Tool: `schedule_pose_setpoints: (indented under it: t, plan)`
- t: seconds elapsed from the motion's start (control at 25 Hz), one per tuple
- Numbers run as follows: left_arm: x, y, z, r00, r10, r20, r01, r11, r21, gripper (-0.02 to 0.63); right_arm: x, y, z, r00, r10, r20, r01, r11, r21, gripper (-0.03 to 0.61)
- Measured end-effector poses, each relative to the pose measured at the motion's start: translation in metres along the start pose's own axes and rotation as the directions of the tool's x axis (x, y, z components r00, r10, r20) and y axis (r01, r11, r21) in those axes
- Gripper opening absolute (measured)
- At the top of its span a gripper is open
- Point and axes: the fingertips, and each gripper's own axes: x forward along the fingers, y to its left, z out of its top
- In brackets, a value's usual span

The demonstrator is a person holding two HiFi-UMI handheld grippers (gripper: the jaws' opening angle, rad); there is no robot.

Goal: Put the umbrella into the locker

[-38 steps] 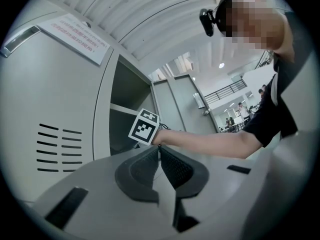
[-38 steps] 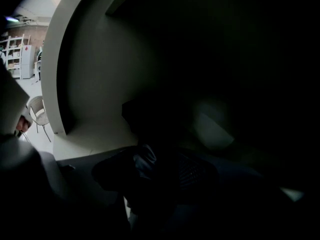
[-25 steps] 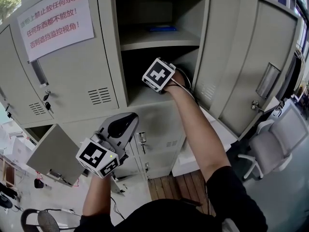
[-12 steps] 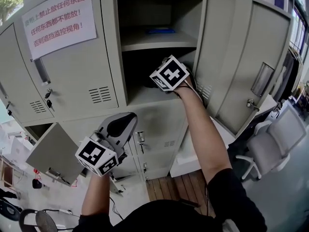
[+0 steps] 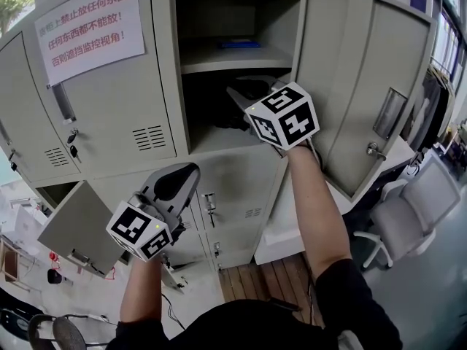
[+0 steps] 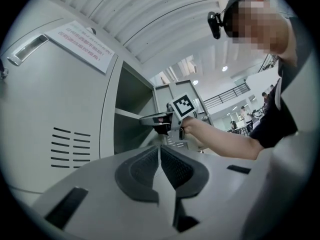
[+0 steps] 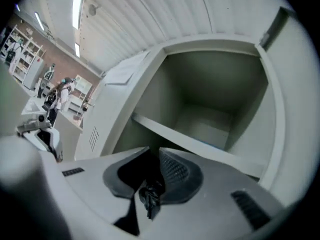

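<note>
Umbrella (image 5: 213,112) lies inside locker (image 5: 219,143) beyond right claw (image 5: 237,93), closing round black scrap (image 7: 149,196).

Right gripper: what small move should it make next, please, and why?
Probably swing the right gripper to the open door and push it shut: a dark shape, likely the umbrella, lies inside; its jaws have just been closing, a small dark scrap between them.
</note>
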Motion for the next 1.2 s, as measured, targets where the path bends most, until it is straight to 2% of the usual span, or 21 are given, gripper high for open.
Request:
schedule_pose_setpoints:
  t: [0.2, 0.32, 0.64, 0.88, 1.2]
  plan:
    - [-0.003, -0.001, 0.003, 1.0, 0.009, 0.018, -0.009, 1.0, -0.005, 0.028, -0.038, 0.009, 0.014, 0.99, -0.023, 0.139, 0.022, 1.0, 0.009, 0.038]
    - [-0.001, -0.006, 0.0, 1.0, 0.01, 0.014, -0.009, 1.0, -0.014, 0.028, -0.063, 0.014, 0.012, 0.978, -0.031, 0.206, 0.021, 0.998, 0.054, 0.025]
    - [0.004, -0.04, -0.011, 1.0, -0.016, 0.008, 0.017, 0.999, -0.045, 0.028, -0.123, 0.049, -0.002, 0.932, 0.029, 0.362, -0.095, 0.981, 0.168, 0.012]
    - [0.001, -0.072, -0.024, 1.0, -0.009, 0.015, 0.01, 0.998, -0.069, 0.028, -0.17, 0.079, -0.022, 0.897, 0.053, 0.438, -0.149, 0.971, 0.187, 0.012]
    - [-0.006, -0.13, -0.07, 0.999, 0.005, -0.044, -0.012, 0.983, -0.18, 0.028, -0.222, 0.123, -0.076, 0.89, 0.11, 0.442, -0.24, 0.938, 0.25, 0.011]
